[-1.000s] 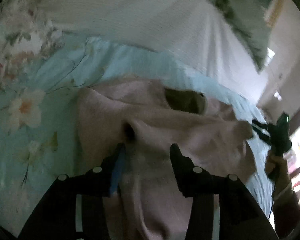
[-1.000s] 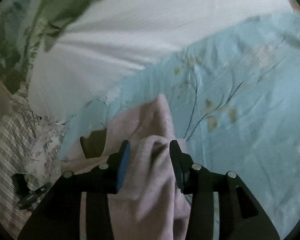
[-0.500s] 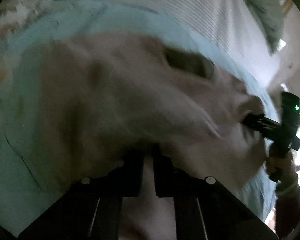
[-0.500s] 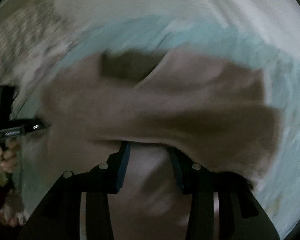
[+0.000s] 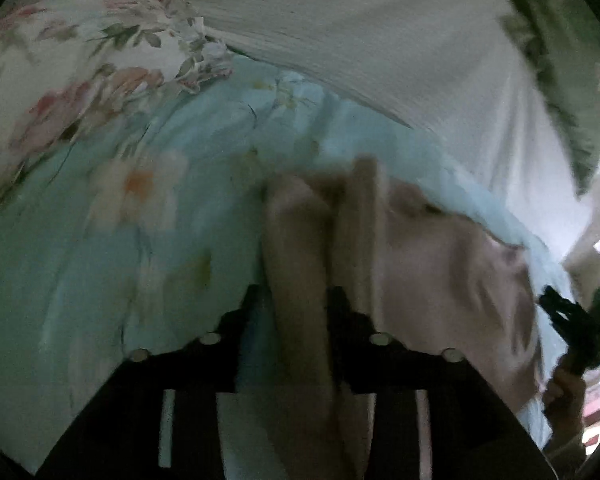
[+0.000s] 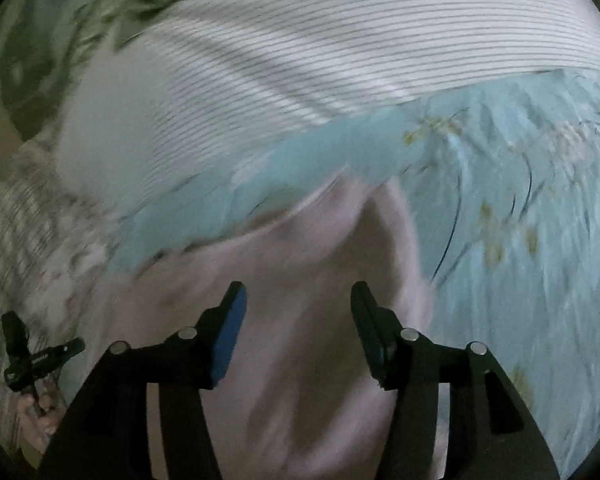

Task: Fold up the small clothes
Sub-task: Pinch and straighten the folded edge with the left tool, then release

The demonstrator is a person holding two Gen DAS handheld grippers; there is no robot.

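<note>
Gripping a bunched ridge of the pink garment (image 5: pixel 432 264), the left gripper (image 5: pixel 300 308) has its jaws pinched on cloth that runs up toward 12 o'clock between them. The right gripper (image 6: pixel 298 316) stands with jaws wide apart and nothing between its blue pads (image 6: pixel 228 336); the pink garment (image 6: pixel 300 280) lies flat beneath and ahead of it, spreading from 6 o'clock toward 12.

Risk, as I judge it: with only one side held, any pull by the left gripper may drag the whole garment across the light blue floral sheet (image 6: pixel 500 208) rather than turning a clean fold, and the loose edge near the right gripper could crumple or flip back. The thick bunch in the left jaws may also slip out if tugged.

In the left wrist view the garment extends toward 3 o'clock, where the right gripper (image 5: pixel 572 320) shows at its far edge. A striped white cover (image 6: pixel 340 60) lies beyond at 12 o'clock.
</note>
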